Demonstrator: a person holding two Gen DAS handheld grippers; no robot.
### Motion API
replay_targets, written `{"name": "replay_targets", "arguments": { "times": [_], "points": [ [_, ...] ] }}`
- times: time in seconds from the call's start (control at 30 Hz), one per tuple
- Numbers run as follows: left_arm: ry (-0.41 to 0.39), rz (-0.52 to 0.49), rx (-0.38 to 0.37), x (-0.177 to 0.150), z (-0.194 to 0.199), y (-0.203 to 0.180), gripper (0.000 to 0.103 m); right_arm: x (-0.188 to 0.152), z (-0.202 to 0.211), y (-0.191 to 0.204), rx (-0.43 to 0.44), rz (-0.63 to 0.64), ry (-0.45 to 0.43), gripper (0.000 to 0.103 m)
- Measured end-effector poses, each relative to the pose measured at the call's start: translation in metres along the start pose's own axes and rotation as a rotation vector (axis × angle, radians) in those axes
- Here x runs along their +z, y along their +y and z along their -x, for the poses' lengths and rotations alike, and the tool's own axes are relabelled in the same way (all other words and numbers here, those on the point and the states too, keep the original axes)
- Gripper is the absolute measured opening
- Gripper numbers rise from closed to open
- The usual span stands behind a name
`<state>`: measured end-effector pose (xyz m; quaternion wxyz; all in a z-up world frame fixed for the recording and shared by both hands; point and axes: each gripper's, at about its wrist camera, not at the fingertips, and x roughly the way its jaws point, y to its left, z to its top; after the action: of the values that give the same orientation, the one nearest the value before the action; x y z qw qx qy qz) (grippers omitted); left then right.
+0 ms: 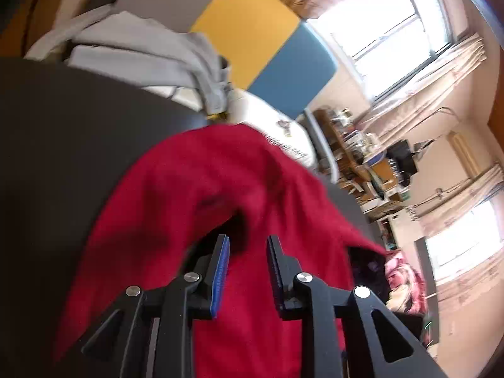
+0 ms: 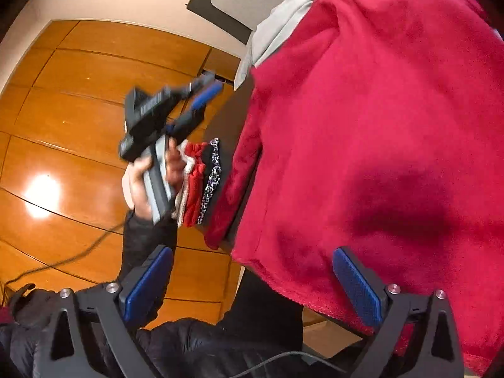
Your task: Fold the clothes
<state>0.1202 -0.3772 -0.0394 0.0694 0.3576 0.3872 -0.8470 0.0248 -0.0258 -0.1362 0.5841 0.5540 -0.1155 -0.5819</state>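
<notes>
**Red fleece garment on dark table, neither tool holding it**

The red fleece garment (image 1: 220, 189) lies spread over the dark matte tabletop (image 1: 63, 126), one edge hanging past the table's side. Left gripper (image 1: 247, 245): jaws narrowly parted over the fleece, nothing clamped. Right gripper (image 2: 252, 271): jaws wide apart, one blue pad (image 2: 356, 280) against the hem. A crumpled grey garment (image 1: 141, 44) lies beyond.

Right gripper (image 2: 252, 283) wide open, blue pads (image 2: 145, 280) well apart, nothing between. Red fleece garment (image 2: 378, 126) draped over dark table edge (image 2: 233, 230), filling right side. Grey garment (image 2: 283, 22) behind it at top. Left gripper (image 2: 201, 91) blurred mid-frame, held in hand (image 2: 138, 176), over wood floor (image 2: 78, 110). Small folded stack (image 2: 201, 182), red/patterned, beside the hand.
</notes>
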Motion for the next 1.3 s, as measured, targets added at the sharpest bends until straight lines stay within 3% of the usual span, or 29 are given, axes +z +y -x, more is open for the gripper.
{"name": "replay_targets", "arguments": {
  "times": [0.13, 0.3, 0.4, 0.43, 0.5, 0.53, 0.67, 0.8, 0.87, 0.97, 1.07, 1.3],
  "points": [
    [-0.019, 0.036, 0.086, -0.049, 0.018, 0.04, 0.024, 0.009, -0.002, 0.015, -0.114, 0.099, -0.03, 0.103],
    [-0.179, 0.067, 0.268, -0.108, 0.064, 0.063, 0.023, 0.022, -0.015, 0.027, -0.271, 0.22, -0.048, 0.103],
    [-0.208, -0.007, 0.418, -0.132, 0.088, 0.067, 0.027, 0.033, -0.044, 0.023, -0.396, 0.287, -0.016, 0.103],
    [-0.192, -0.056, 0.447, -0.138, 0.093, 0.07, 0.029, 0.037, -0.054, 0.022, -0.437, 0.309, -0.005, 0.103],
    [-0.152, -0.128, 0.491, -0.149, 0.102, 0.076, 0.043, 0.044, -0.075, 0.019, -0.514, 0.351, 0.018, 0.103],
    [-0.121, -0.125, 0.486, -0.153, 0.104, 0.085, 0.044, 0.048, -0.095, 0.015, -0.511, 0.344, 0.036, 0.103],
    [-0.036, -0.083, 0.466, -0.163, 0.105, 0.117, 0.045, 0.048, -0.107, -0.002, -0.486, 0.286, 0.038, 0.103],
    [0.016, -0.131, 0.429, -0.159, 0.084, 0.115, 0.048, 0.052, -0.098, -0.012, -0.424, 0.263, 0.003, 0.103],
    [0.033, -0.201, 0.442, -0.155, 0.074, 0.104, 0.047, 0.053, -0.093, -0.017, -0.391, 0.253, -0.012, 0.103],
    [0.031, -0.204, 0.471, -0.139, 0.07, 0.102, 0.009, 0.051, -0.087, -0.026, -0.341, 0.238, -0.058, 0.103],
    [0.029, -0.205, 0.501, -0.122, 0.067, 0.1, 0.008, 0.044, -0.091, -0.019, -0.382, 0.283, -0.061, 0.103],
    [-0.245, -0.086, 0.608, -0.009, 0.126, 0.092, 0.008, 0.03, -0.116, 0.004, -0.556, 0.421, -0.017, 0.103]
  ]
}}
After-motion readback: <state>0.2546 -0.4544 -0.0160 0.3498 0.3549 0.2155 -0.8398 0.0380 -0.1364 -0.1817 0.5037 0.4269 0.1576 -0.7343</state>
